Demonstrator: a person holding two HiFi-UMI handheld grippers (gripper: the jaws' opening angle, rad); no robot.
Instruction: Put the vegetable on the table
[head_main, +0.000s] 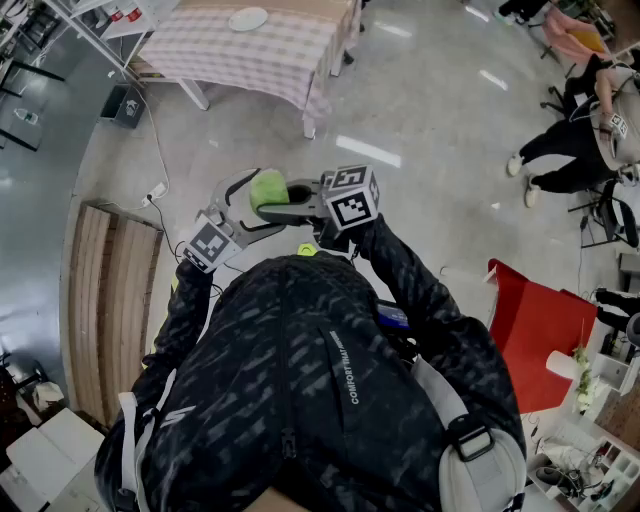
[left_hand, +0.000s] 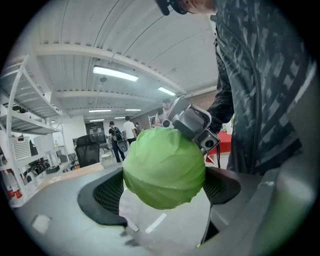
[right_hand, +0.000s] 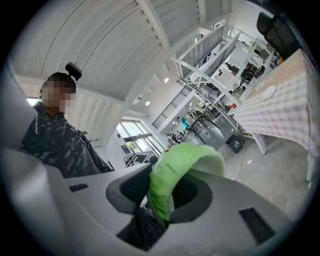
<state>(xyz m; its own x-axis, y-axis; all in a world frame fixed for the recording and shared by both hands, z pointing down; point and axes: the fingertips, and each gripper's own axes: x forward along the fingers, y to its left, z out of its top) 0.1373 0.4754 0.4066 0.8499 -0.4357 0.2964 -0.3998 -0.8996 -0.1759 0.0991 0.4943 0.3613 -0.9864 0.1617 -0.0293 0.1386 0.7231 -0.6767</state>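
On the left, our left gripper stands with jaws wide around the round pale-green leafy cabbage, seemingly not squeezing it. To the right, our right gripper has its jaws pinched onto only a thin outer leaf. That leaf could tear or slip, dropping the cabbage onto the concrete floor, since the checked-cloth table is well apart ahead.
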